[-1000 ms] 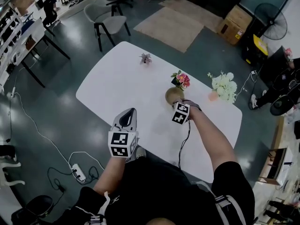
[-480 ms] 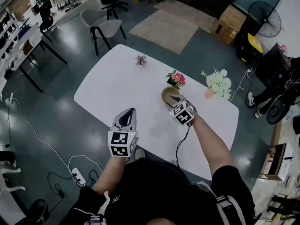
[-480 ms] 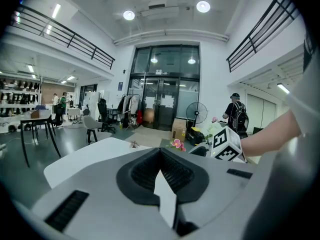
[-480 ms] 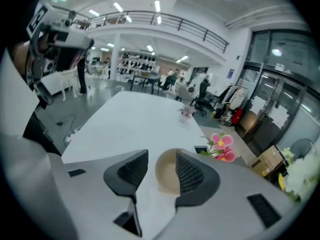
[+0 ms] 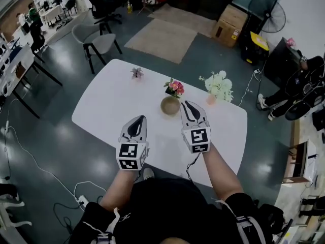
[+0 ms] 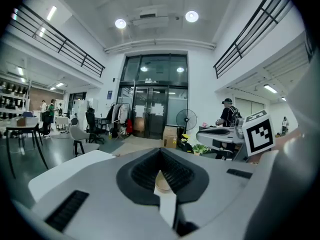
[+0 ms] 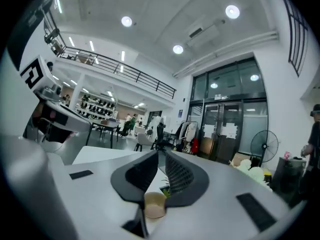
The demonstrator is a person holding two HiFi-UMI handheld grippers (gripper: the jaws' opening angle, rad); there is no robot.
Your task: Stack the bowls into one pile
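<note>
A tan bowl pile (image 5: 169,105) stands on the white table (image 5: 111,105), in front of a pot of pink flowers (image 5: 174,87); how many bowls it holds I cannot tell. My right gripper (image 5: 186,104) hovers just right of the pile, lifted clear of it. Its jaws have just been closing and stand a narrow gap apart with nothing between them. In the right gripper view the bowl (image 7: 155,204) shows through that gap (image 7: 159,153). My left gripper (image 5: 142,119) hangs over the table's near side, tips together and empty. The bowl (image 6: 161,184) shows past its jaws (image 6: 160,150).
White flowers (image 5: 218,85) and a small pink cup (image 5: 210,99) stand at the table's far right. A little purple plant (image 5: 136,72) sits at the far edge. Beyond are a chair (image 5: 94,42), a rug (image 5: 162,34) and a fan (image 5: 264,9). Cables (image 5: 30,161) trail on the floor.
My right gripper let go of the bowl, rose off the pile and turned from pointing down to pointing forward. The left gripper lifted slightly. The bowls stay on the table.
</note>
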